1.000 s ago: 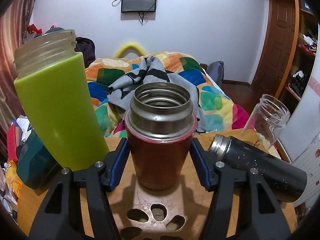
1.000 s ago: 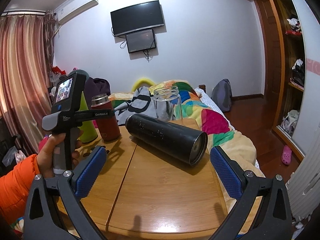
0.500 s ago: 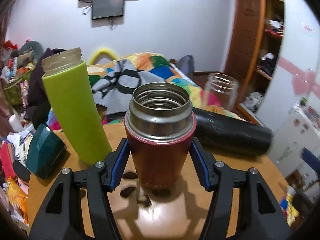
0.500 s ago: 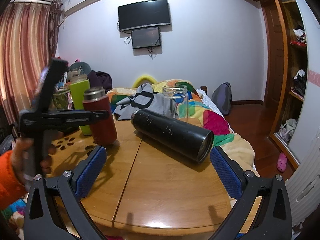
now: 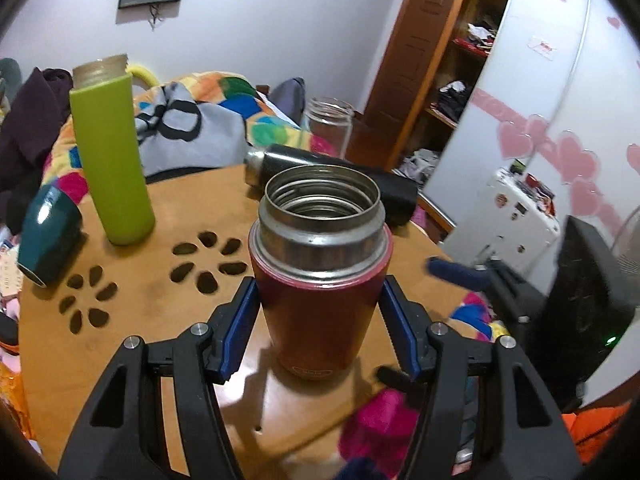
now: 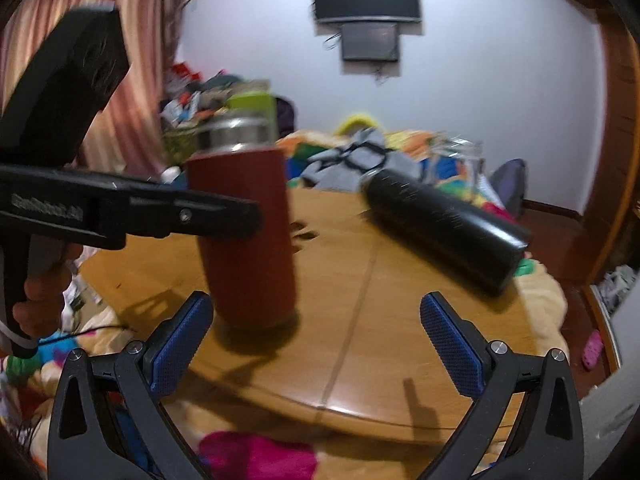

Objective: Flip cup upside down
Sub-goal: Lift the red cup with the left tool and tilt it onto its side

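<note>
A: Where is the red cup?
B: Upright, mouth up, clamped between the left tongs above the worktop.
A: The right tongs?
B: Spread wide, empty, just before the cup.

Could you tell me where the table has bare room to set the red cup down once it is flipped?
The near wooden stretch between the red cup and the lying black flask is bare, down to the table edge. The far side is crowded: green bottle, teal cup, glass jar.
</note>
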Available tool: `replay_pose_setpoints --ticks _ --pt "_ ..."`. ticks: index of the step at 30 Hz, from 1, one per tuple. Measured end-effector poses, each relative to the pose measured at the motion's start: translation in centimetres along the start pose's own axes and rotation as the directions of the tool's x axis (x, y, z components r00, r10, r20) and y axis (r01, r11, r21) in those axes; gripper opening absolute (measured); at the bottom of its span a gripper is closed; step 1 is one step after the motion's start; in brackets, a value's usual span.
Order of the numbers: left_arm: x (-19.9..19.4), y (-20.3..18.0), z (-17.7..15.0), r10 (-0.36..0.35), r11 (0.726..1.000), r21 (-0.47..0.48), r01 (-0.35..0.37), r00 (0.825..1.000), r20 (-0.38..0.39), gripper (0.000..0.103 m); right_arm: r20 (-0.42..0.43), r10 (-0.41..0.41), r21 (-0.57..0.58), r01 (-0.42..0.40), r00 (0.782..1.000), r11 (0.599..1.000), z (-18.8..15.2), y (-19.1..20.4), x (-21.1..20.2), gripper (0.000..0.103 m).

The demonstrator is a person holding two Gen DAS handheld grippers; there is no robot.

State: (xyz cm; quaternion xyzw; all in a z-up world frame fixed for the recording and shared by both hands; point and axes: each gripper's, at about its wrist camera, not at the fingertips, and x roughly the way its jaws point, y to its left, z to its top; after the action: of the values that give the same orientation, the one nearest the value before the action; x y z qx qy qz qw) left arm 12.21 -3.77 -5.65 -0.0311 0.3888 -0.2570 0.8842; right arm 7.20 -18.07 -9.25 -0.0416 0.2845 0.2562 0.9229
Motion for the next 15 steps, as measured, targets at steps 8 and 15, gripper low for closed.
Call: replay_pose_setpoints --ticks 8,15 --pt "-0.1 0.7 -0.8 -0.117 0.991 -0.067 0.115 0.993 -0.026 0.060 -0.024 0.092 -0.046 -0.093 0.995 0.995 -0.2 1.8 1.6 0.096" --pt "-0.1 3.0 -1.1 -0.197 0.966 -0.172 0.191 0.980 -0.019 0.061 -0.074 0.129 -0.033 -0.132 0.989 0.991 -0.2 1.5 3.3 0.062"
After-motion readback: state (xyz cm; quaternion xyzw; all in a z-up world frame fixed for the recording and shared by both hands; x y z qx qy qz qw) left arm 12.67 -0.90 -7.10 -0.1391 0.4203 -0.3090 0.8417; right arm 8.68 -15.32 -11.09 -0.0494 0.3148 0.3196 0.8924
